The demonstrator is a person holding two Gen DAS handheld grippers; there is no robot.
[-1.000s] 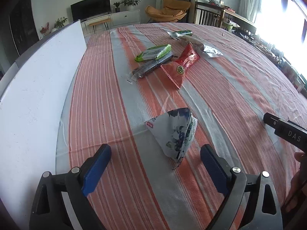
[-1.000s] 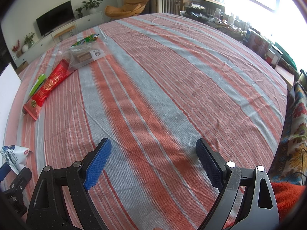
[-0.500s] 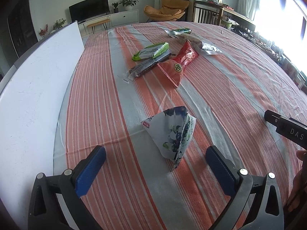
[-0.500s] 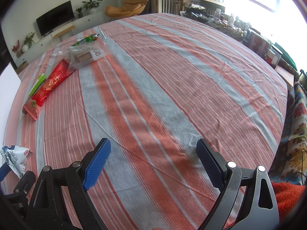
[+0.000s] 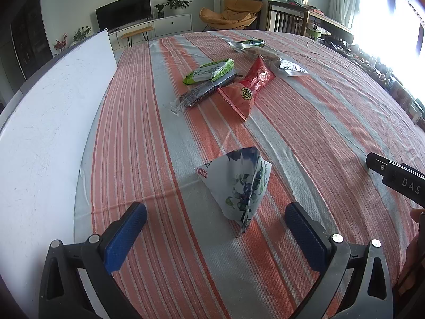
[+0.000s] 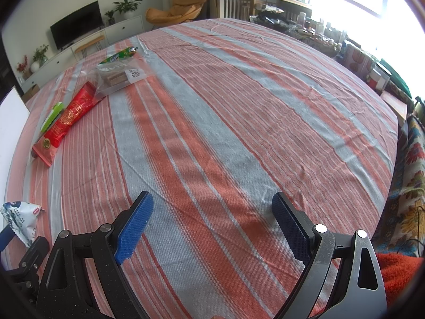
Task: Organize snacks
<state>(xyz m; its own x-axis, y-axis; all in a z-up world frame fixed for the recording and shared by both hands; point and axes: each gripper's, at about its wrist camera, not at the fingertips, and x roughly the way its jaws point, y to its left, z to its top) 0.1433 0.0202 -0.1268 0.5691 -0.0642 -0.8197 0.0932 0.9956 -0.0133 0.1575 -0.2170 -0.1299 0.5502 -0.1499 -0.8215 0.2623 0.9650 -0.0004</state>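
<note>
Both tongs stand wide apart with nothing between their pads. Left tongs point(image 5: 216, 228) have just been opening and hang low in the left wrist view, with the white blueberry-print pouch point(image 5: 239, 183) lying on the striped worktop point(image 5: 305, 122) just ahead of them, untouched. Right tongs point(image 6: 212, 223) hover over bare cloth at the bottom of the right wrist view, well apart from any snack.

Further up the left wrist view lies a loose cluster: a green wafer pack point(image 5: 209, 71) resting on a dark clear-wrapped bar point(image 5: 202, 94), a red packet point(image 5: 249, 87) touching them, a clear bag point(image 5: 281, 65) behind it and a green-ended stick pack point(image 5: 248, 43) near the far edge; what the clear bag holds is hard to make out. A white board point(image 5: 47, 122) runs along the left of the frame.

Judging from this, the pouch seems freshly set down alone. Next would likely be reaching up to the cluster, centring the jaws over one packet and closing on a flat edge without dragging its neighbours.
</note>
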